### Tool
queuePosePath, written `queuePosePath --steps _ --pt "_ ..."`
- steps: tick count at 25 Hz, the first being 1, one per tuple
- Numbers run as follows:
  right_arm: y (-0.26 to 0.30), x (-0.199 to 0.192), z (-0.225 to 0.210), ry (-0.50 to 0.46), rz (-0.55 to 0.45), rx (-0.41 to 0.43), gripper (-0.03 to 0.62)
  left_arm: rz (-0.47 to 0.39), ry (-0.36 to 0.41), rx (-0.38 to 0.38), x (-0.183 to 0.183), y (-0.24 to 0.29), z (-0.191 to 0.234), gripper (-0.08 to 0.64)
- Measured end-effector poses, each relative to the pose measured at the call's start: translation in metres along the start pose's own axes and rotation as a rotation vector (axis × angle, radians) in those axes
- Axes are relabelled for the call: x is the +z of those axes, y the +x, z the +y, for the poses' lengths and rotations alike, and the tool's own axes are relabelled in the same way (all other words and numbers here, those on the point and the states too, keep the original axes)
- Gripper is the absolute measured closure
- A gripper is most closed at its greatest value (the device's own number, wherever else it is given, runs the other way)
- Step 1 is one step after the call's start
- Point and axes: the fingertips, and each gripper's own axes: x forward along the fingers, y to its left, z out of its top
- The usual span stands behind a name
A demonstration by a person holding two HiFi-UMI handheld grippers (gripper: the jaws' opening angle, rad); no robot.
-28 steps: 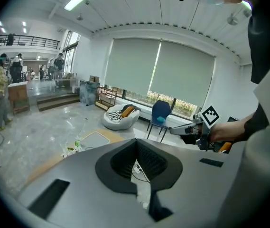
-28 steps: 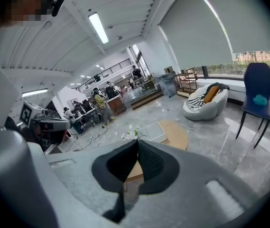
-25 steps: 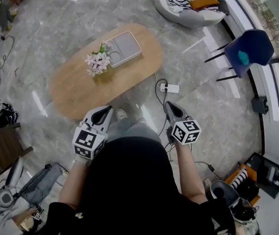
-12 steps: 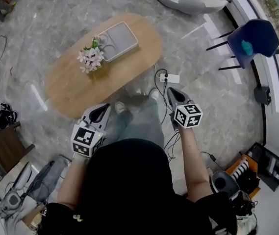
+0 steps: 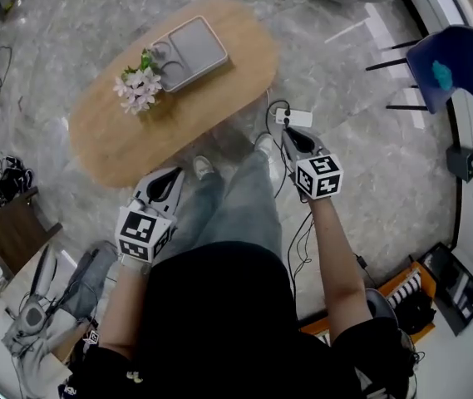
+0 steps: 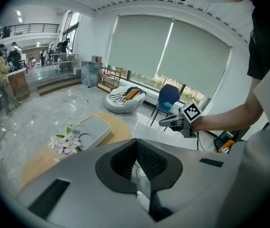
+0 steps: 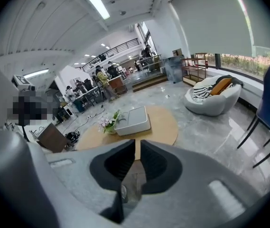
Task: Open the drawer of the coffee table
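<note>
I read the left tongs [image 5: 173, 174] as fully closed, jaw tips pressed together and nothing gripped. They sit at lower left of centre in the head view, tips directed toward the near edge of the bench [image 5: 111, 144] and just short of it.

The right tongs [image 5: 287, 131] sit right of centre. Their jaws have just been opening. The right gripper view shows a narrow slit between the tips with nothing in it. They hang over the marble floor [image 5: 361, 165], clear of the bench's right end, with a white power strip [image 5: 293, 117] just beyond the tips.

The bench is an oval wooden top filling the upper left of the head view. A grey tray [image 5: 189, 46] lies on its far part, with a bunch of pale flowers [image 5: 136, 86] just beside the tray.

I cannot make out the drawer in any view.

A blue chair [image 5: 452, 63] stands at upper right.
</note>
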Motion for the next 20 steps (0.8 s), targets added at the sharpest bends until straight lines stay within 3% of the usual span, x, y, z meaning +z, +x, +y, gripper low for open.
queuePosePath --steps 6,20 --pt "0.043 -0.017 -0.047 -0.06 0.05 0.052 0.538 0.088 0.011 0.023 -0.018 0.055 -0.004 0.548" --pt "0.159 -0.064 -0.127 -0.206 0.149 0.165 0.474 0.157 -0.139 0.085 -0.074 0.176 0.032 0.546"
